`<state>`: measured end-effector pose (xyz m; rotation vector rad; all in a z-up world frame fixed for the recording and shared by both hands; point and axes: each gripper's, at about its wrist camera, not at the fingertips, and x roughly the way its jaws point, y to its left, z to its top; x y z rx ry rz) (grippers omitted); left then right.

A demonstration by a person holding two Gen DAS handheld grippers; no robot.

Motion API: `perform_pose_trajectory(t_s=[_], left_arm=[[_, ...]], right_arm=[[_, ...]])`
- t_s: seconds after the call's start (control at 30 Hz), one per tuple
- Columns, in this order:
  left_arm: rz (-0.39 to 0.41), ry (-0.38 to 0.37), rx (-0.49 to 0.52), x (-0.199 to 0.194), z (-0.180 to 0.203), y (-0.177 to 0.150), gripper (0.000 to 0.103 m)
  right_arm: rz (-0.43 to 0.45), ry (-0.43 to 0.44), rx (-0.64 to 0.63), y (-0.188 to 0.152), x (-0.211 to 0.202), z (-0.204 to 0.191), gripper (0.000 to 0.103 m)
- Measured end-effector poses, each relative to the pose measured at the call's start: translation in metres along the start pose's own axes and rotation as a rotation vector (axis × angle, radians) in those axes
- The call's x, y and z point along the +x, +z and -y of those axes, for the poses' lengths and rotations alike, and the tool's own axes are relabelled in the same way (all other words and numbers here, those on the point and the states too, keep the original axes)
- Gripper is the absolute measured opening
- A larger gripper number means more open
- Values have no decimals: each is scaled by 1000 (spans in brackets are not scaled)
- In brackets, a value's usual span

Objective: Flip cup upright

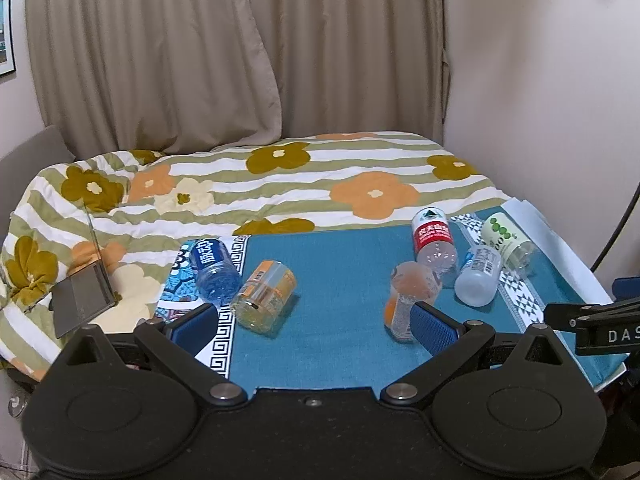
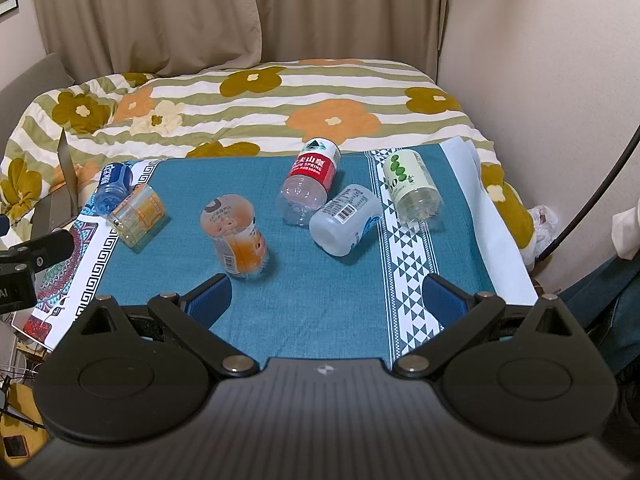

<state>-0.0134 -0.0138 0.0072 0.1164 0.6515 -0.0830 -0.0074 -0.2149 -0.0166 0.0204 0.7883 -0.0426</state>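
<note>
Several cut-bottle cups lie on their sides on a teal tablecloth (image 2: pixel 328 280). An orange-labelled cup (image 1: pixel 408 296) (image 2: pixel 236 236) lies in the middle. A second orange-labelled cup (image 1: pixel 264 292) (image 2: pixel 138 216) and a blue one (image 1: pixel 212 264) (image 2: pixel 114 188) lie to the left. A red-labelled cup (image 1: pixel 434 236) (image 2: pixel 310 184), a white cup (image 1: pixel 478 276) (image 2: pixel 346 220) and a pale green cup (image 1: pixel 508 240) (image 2: pixel 412 188) lie to the right. My left gripper (image 1: pixel 316 324) is open and empty, its right finger close to the middle orange cup. My right gripper (image 2: pixel 326 296) is open and empty, nearer than the cups.
A bed with a striped floral quilt (image 1: pixel 280 176) lies behind the table, curtains beyond it. A grey open laptop (image 1: pixel 84 296) rests on the quilt at left. A wall (image 1: pixel 560 100) stands at right, with a dark cable (image 2: pixel 592 200). The cloth's front edge is near the grippers.
</note>
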Motion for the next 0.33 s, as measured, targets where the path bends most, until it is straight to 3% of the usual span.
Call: perform_pose_trajectory(t_s=[0.33], left_arm=[[8,16,10,2,-1,-1,103]], right_arm=[[-5,3,-2,0,0,-2,103]])
